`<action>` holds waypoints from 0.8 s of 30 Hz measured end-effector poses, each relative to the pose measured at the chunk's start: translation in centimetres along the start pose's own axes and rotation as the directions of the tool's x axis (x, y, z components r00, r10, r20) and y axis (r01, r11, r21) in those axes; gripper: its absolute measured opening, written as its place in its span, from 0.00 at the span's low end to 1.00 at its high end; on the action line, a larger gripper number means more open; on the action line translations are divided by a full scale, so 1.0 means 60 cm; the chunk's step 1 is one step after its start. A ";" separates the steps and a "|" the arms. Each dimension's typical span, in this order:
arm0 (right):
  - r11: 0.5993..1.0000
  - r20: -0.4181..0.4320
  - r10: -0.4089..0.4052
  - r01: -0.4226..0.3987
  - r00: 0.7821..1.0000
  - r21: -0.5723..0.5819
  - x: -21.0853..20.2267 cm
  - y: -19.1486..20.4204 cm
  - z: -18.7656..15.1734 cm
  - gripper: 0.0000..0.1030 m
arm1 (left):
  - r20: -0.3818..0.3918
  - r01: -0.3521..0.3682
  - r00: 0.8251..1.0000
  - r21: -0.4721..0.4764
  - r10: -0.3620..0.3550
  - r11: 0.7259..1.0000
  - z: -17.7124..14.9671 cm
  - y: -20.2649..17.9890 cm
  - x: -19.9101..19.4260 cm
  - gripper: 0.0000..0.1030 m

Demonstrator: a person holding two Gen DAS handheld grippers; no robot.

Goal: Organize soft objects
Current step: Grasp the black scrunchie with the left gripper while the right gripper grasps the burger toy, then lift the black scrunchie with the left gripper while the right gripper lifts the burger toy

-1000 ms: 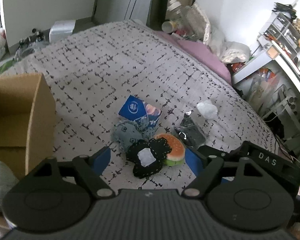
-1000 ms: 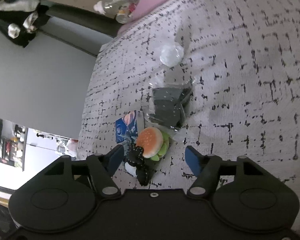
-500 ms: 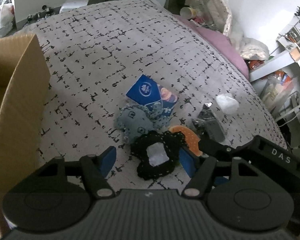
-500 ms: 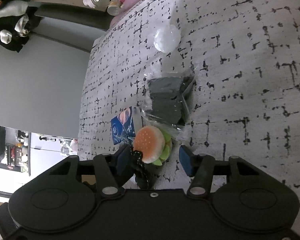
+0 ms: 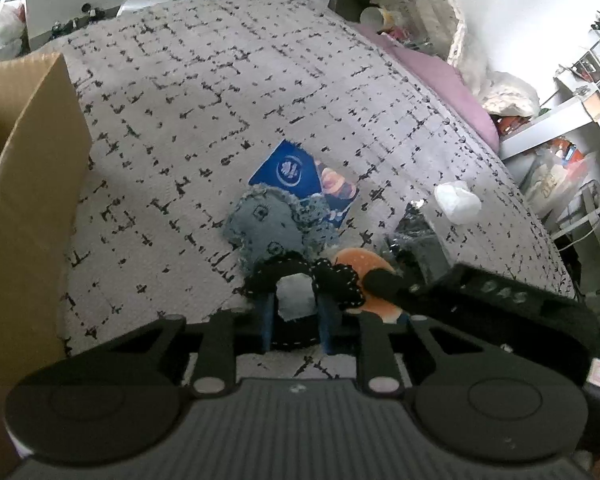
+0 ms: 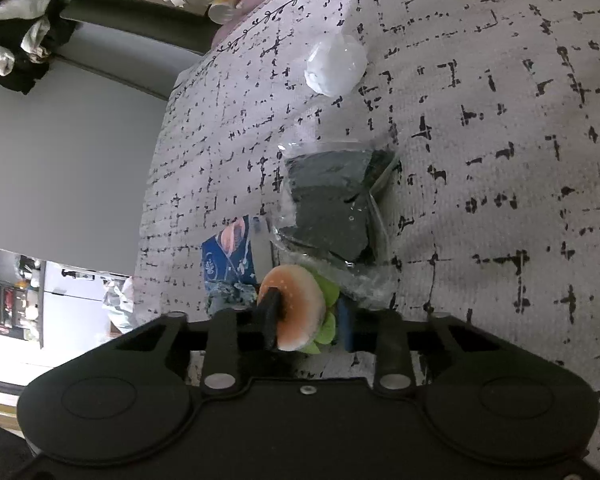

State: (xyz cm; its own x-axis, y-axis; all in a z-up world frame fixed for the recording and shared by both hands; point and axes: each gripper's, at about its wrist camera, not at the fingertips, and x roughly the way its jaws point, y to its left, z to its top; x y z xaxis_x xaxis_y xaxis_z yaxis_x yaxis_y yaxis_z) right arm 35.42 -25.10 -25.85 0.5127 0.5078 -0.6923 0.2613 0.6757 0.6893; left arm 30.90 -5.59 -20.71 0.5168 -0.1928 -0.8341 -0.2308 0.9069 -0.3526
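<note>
Cardboard box (image 5: 28,184), open, stands to the far left of the left gripper (image 5: 296,312) on the grey patterned bedspread (image 5: 204,92). Left gripper: jaws have just been closing and now pinch the black crocheted piece (image 5: 332,280) with its pale centre patch (blue pads press in from both sides). Ahead of its fingertips and touching that piece lies a grey-blue frayed fabric toy (image 5: 268,228), and beyond the toy a blue printed packet (image 5: 300,172), partly under it. Just right of the left gripper sits the burger plush (image 6: 296,304), orange bun and green leaf, clamped between the pads of the right gripper (image 6: 308,316), whose jaws have likewise just been closing; the right gripper's black body crosses the left wrist view at lower right. Ahead of the right gripper, touching the burger plush, lies a clear bag of dark fabric (image 6: 332,204). Further ahead, apart from the bag, rests a white crumpled wad (image 6: 334,66) (material cannot be told). A pink pillow (image 5: 440,80) lies at the far right edge of the bedspread.
</note>
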 end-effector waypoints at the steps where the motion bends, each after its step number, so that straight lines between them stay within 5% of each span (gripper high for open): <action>1: 1.000 0.003 -0.001 0.001 1.000 -0.005 -0.002 -0.001 -0.001 0.21 | 0.005 0.001 1.000 0.007 -0.001 1.000 0.001 -0.003 -0.003 0.20; 24: 0.991 0.131 0.110 -0.098 0.985 -0.096 -0.145 0.025 -0.065 0.15 | 0.127 0.026 0.991 0.097 -0.038 0.995 -0.011 -0.011 -0.148 0.19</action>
State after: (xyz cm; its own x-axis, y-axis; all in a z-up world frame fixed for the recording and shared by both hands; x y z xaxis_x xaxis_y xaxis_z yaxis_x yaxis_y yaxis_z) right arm 28.20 -26.43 -19.63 0.6412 0.5048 -0.5780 0.1302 0.6707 0.7302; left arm 25.90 -4.72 -13.34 0.6254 -0.1782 -0.7597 -0.1366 0.9335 -0.3315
